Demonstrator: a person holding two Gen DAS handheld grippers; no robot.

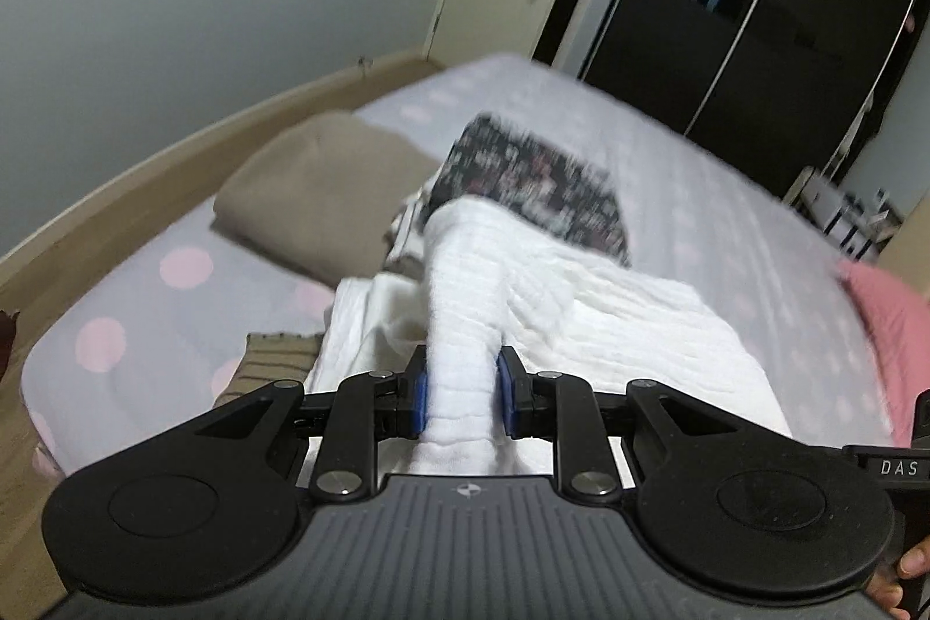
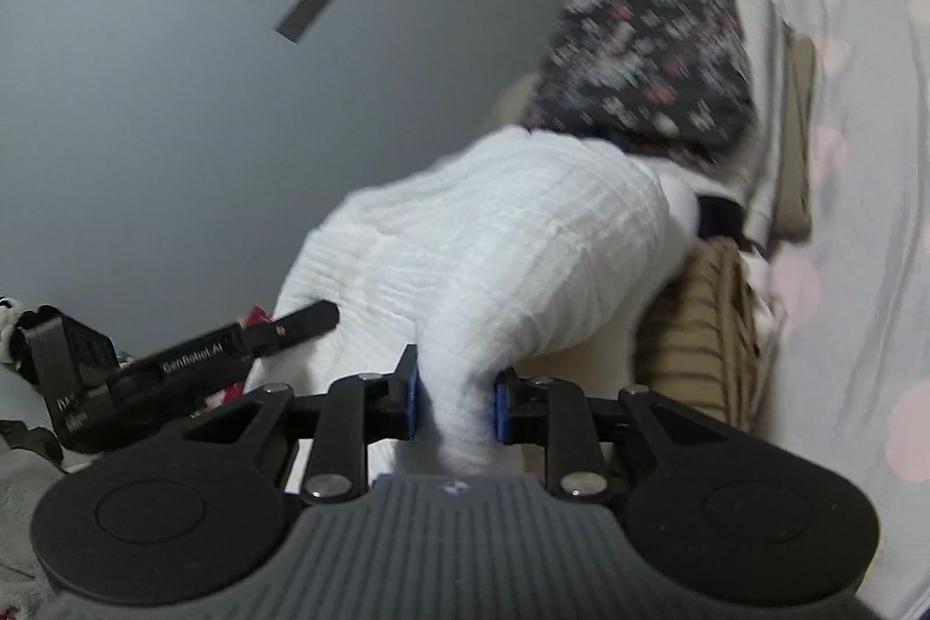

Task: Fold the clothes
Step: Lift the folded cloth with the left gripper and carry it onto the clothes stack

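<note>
A white ribbed garment (image 1: pixel 581 306) is held up over the bed by both grippers. My left gripper (image 1: pixel 462 390) is shut on one bunched edge of it. My right gripper (image 2: pixel 456 402) is shut on another bunched edge of the white garment (image 2: pixel 494 236), which hangs between the two. The left gripper's body (image 2: pixel 174 364) shows at the left of the right wrist view, next to the cloth. Behind the garment lies a dark floral folded piece (image 1: pixel 535 184), also in the right wrist view (image 2: pixel 645 62).
The bed (image 1: pixel 726 190) has a pale sheet with pink dots. A folded beige cloth (image 1: pixel 325 201) and a striped tan piece (image 1: pixel 273 358) lie on it; the striped piece also shows in the right wrist view (image 2: pixel 709 323). A pink item (image 1: pixel 889 323) sits at right. A dark wardrobe (image 1: pixel 755 10) stands behind.
</note>
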